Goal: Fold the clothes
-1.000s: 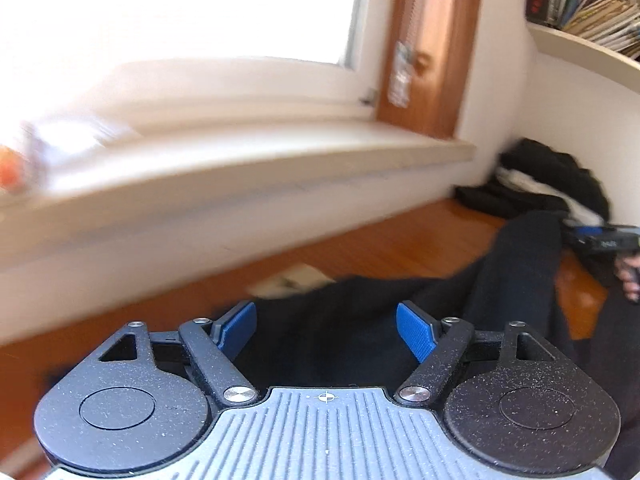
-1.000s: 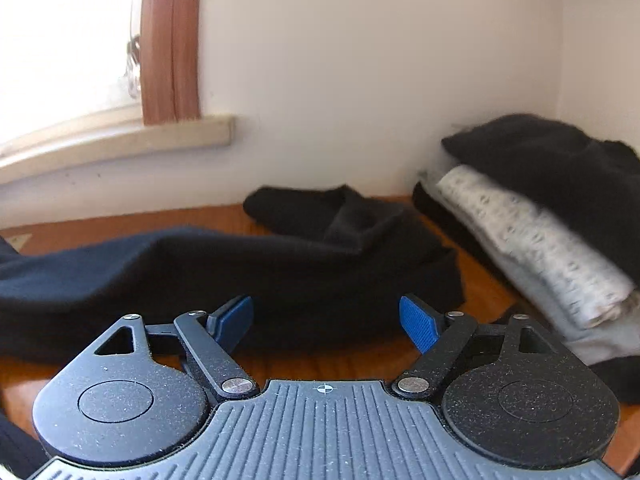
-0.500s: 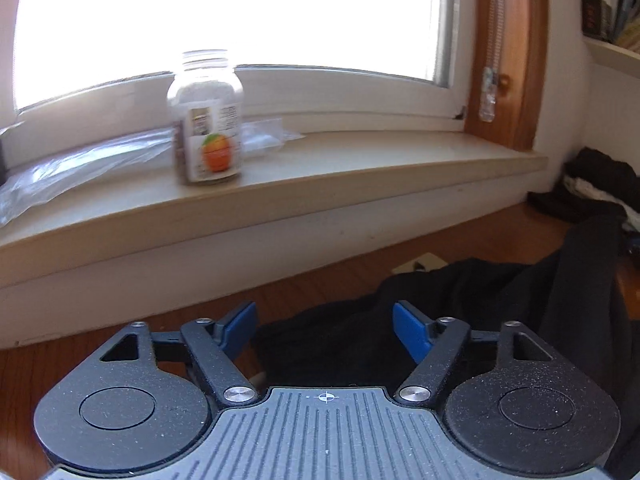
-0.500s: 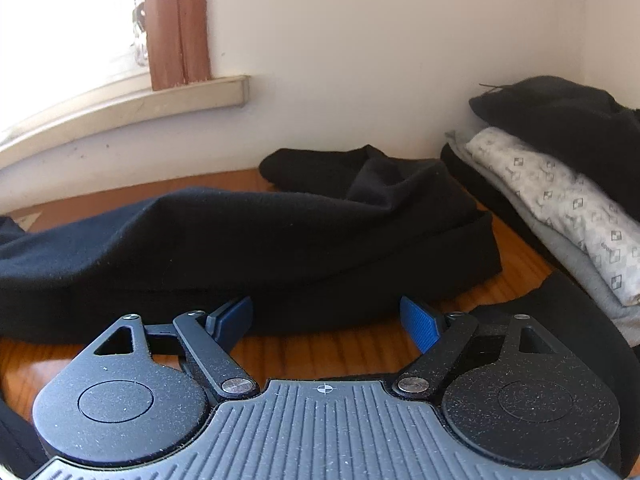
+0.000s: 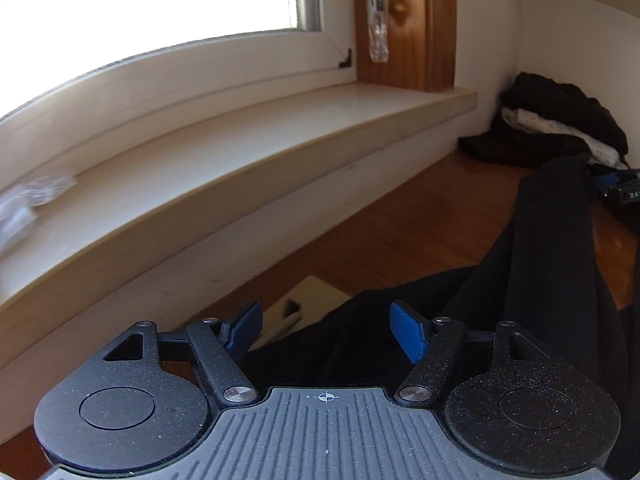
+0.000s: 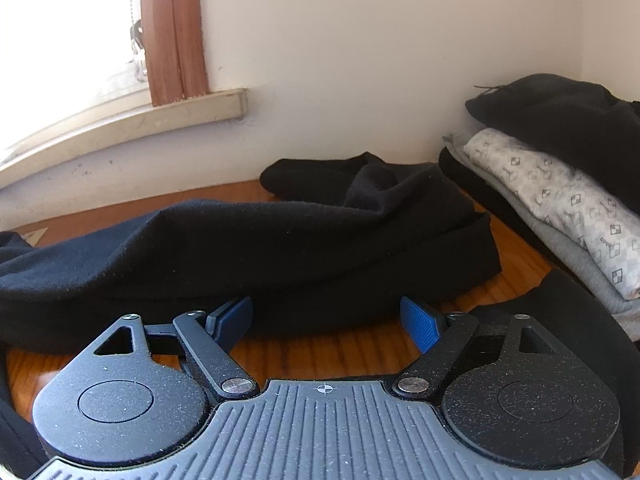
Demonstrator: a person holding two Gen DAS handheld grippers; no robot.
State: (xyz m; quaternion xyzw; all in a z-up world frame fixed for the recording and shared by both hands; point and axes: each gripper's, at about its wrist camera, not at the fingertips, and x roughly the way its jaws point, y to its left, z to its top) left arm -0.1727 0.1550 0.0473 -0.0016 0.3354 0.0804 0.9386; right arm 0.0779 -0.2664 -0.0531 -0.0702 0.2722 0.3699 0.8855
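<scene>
A long black garment [image 6: 248, 256] lies rumpled across the wooden table [image 6: 320, 356]. My right gripper [image 6: 326, 320] hovers just in front of its near edge, jaws open, with only bare wood between the blue pads [image 6: 420, 324]. In the left wrist view the same black garment [image 5: 552, 280] runs from the far right down under my left gripper [image 5: 326, 332]. That gripper is open over the cloth's end, and its blue pads [image 5: 408, 338] stand apart from the fabric.
A stack of folded clothes [image 6: 560, 200], black over patterned white over grey, sits at the right against the wall. A second dark garment [image 6: 344, 176] lies behind. The window sill [image 5: 240, 168] runs along the back. A beige card [image 5: 304, 300] lies on the wood.
The left gripper swung right along the sill. The jar seen half a second ago has left view, and the window's wooden frame is centred. The right gripper barely moved.
</scene>
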